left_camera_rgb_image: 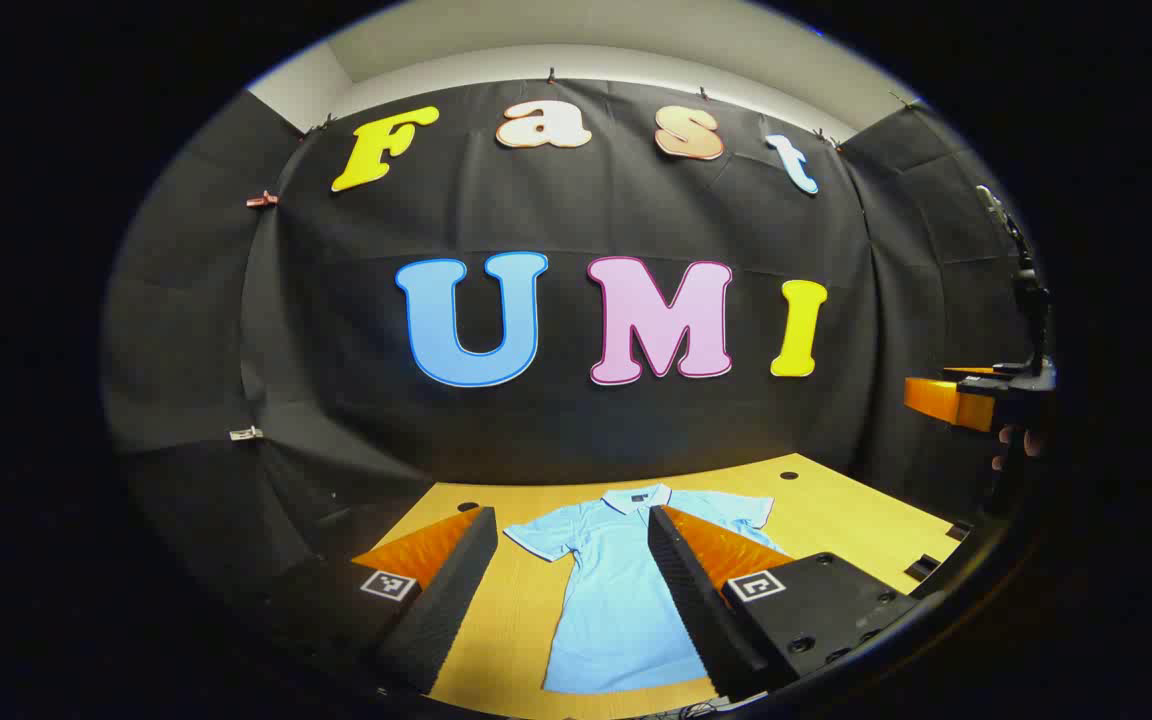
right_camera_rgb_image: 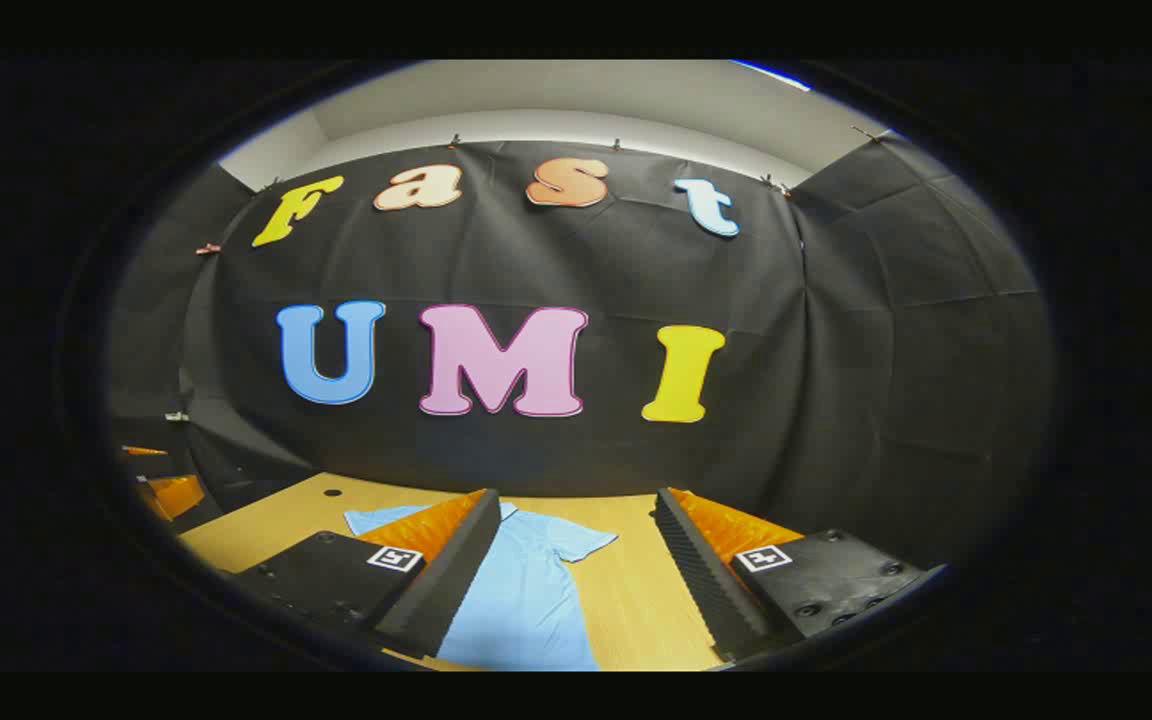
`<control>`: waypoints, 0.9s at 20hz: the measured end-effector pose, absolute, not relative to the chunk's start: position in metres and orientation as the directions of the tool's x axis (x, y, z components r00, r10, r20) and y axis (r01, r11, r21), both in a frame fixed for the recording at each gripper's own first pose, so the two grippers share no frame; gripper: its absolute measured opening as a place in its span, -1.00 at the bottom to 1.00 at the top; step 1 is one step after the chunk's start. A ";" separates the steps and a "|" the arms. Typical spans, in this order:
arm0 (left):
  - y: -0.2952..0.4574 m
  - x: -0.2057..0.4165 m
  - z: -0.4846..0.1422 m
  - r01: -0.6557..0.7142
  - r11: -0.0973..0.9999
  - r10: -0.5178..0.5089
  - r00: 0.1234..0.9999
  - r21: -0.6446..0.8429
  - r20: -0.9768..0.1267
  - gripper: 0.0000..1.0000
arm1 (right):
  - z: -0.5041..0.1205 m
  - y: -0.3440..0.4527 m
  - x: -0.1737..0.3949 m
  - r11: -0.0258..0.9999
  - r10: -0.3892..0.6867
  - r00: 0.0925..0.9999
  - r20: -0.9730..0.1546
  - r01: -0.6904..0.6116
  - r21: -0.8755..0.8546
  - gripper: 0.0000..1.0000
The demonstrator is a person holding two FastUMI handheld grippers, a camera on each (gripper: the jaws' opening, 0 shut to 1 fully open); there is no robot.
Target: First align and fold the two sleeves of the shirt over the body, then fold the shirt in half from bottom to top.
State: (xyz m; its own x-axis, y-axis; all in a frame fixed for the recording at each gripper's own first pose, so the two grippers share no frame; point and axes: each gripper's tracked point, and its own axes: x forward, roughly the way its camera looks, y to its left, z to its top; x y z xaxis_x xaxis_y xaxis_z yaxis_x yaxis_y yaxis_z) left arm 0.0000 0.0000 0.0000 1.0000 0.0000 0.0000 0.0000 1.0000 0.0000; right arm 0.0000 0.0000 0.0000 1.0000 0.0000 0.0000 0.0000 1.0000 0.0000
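Light blue and short-sleeved, the shirt (left_camera_rgb_image: pixel 626 590) lies spread flat on the wooden table (left_camera_rgb_image: pixel 836 510), collar (left_camera_rgb_image: pixel 636 497) toward the far edge, hem toward the near edge, both sleeves out to the sides. Nothing of it looks folded, so I judge the task to be at its very beginning, with the sleeve folds first in line.

The left tool (left_camera_rgb_image: pixel 571 590) hangs above the near edge with its jaws standing wide apart and nothing between them; the shirt's body shows through the gap, well below the fingers. The right tool (right_camera_rgb_image: pixel 576 580) is likewise spread and empty, held over the near edge toward the right side of the table, with one sleeve (right_camera_rgb_image: pixel 581 545) lying between its fingers in the right gripper view. Holding both high and open probably gives a full look at the garment before reaching for the sleeves. In the left gripper view the right tool also appears at the far right, with a hand (left_camera_rgb_image: pixel 1016 445) beneath it, though that part is dim and I cannot make out much.

As for writing, each tool carries small square black-and-white markers (left_camera_rgb_image: pixel 756 585) near its fingers; these are coded patterns, not words. The shirt shows no readable logo or label from here
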 end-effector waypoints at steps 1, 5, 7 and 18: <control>0.000 0.005 0.001 -0.007 1.000 0.007 1.000 -0.001 -0.002 0.94 | -0.004 -0.003 0.004 1.000 -0.006 1.000 -0.005 0.006 -0.001 0.94; -0.005 0.021 -0.001 -0.022 1.000 0.022 1.000 -0.015 -0.016 0.94 | -0.027 -0.009 0.013 1.000 -0.006 0.998 -0.069 0.008 0.030 0.94; -0.013 0.027 -0.005 -0.010 1.000 0.009 0.999 -0.025 -0.037 0.94 | -0.029 -0.009 0.018 0.999 0.000 0.997 -0.077 0.003 0.042 0.95; -0.036 0.058 -0.007 0.046 0.999 -0.048 0.997 -0.027 -0.061 0.94 | -0.050 -0.028 0.033 0.998 -0.020 0.994 -0.112 0.026 0.054 0.94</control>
